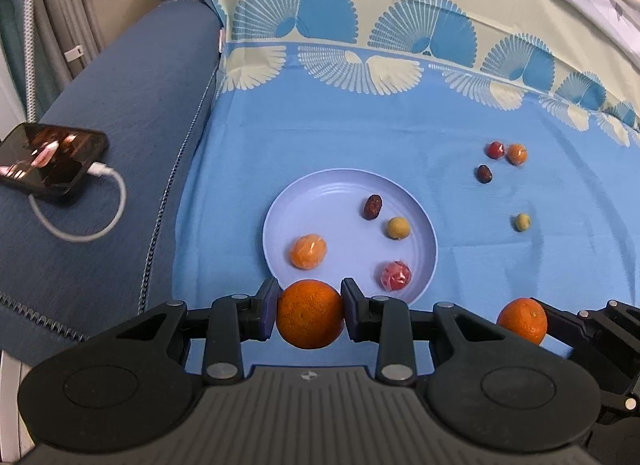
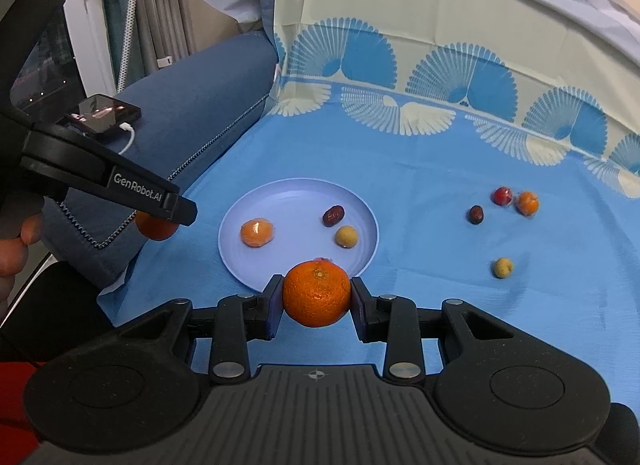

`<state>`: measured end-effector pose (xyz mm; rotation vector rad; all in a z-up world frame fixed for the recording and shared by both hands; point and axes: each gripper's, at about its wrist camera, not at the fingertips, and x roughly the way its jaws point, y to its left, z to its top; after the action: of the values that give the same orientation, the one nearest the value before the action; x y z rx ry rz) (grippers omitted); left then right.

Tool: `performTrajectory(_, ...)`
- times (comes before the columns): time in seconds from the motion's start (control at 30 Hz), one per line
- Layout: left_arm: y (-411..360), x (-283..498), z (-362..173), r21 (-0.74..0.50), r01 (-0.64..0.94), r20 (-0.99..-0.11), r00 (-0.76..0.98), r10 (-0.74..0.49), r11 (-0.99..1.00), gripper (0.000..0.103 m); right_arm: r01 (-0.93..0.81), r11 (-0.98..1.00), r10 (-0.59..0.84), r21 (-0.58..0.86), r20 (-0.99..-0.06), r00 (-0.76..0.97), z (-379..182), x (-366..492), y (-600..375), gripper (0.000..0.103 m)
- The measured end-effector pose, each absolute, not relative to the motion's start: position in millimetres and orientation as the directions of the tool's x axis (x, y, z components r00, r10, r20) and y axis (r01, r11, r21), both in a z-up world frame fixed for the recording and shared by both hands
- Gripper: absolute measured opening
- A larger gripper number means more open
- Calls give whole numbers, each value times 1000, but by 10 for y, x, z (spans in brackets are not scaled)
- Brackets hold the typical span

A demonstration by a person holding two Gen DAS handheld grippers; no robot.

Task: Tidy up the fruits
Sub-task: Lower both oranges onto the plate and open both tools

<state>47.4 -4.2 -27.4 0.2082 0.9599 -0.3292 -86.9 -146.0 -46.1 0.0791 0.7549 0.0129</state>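
Note:
My left gripper (image 1: 309,313) is shut on an orange (image 1: 310,313), held just in front of the pale blue plate (image 1: 320,189). My right gripper (image 2: 316,297) is shut on a second orange (image 2: 317,292) at the plate's (image 2: 296,191) near rim. The plate holds a wrapped orange fruit (image 1: 308,251), a dark date (image 1: 373,207), a yellow-green fruit (image 1: 398,228) and a wrapped red fruit (image 1: 396,276). To the right on the blue cloth lie a red fruit (image 2: 501,196), a small orange fruit (image 2: 527,203), a date (image 2: 476,214) and a yellow-green fruit (image 2: 502,267).
A phone (image 1: 48,163) with a white cable lies on the dark blue sofa arm (image 1: 132,137) at the left. The patterned cloth (image 1: 400,41) rises up the sofa back behind. The left gripper's body (image 2: 112,185) shows at the left of the right wrist view.

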Motion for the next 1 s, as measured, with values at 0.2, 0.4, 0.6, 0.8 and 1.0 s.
performTrajectory(0.2, -187, 763, -416, 41, 372, -840, 516, -170, 927, 37, 24, 998, 28, 66, -697, 716, -622, -545, -1517, 36)
performTrajectory(0.4, -353, 1071, -625, 48, 390, -856, 490, -163, 920, 37, 32, 998, 21, 60, -718, 696, -805, -184, -1604, 36)
performTrajectory(0.6, -455, 1366, -882, 19, 408, -874, 450, -183, 913, 37, 14, 998, 37, 62, -739, 673, -985, 100, -1627, 36)
performTrajectory(0.8, -540, 1573, -1099, 42, 430, -870, 460, -179, 902, 38, -13, 999, 42, 44, -755, 654, -1195, 362, -1602, 36)
performTrajectory(1.0, -555, 1529, -961, 64, 453, -802, 553, -224, 889, 103, -4, 998, 48, 58, -776, 628, -1291, 558, -1592, 66)
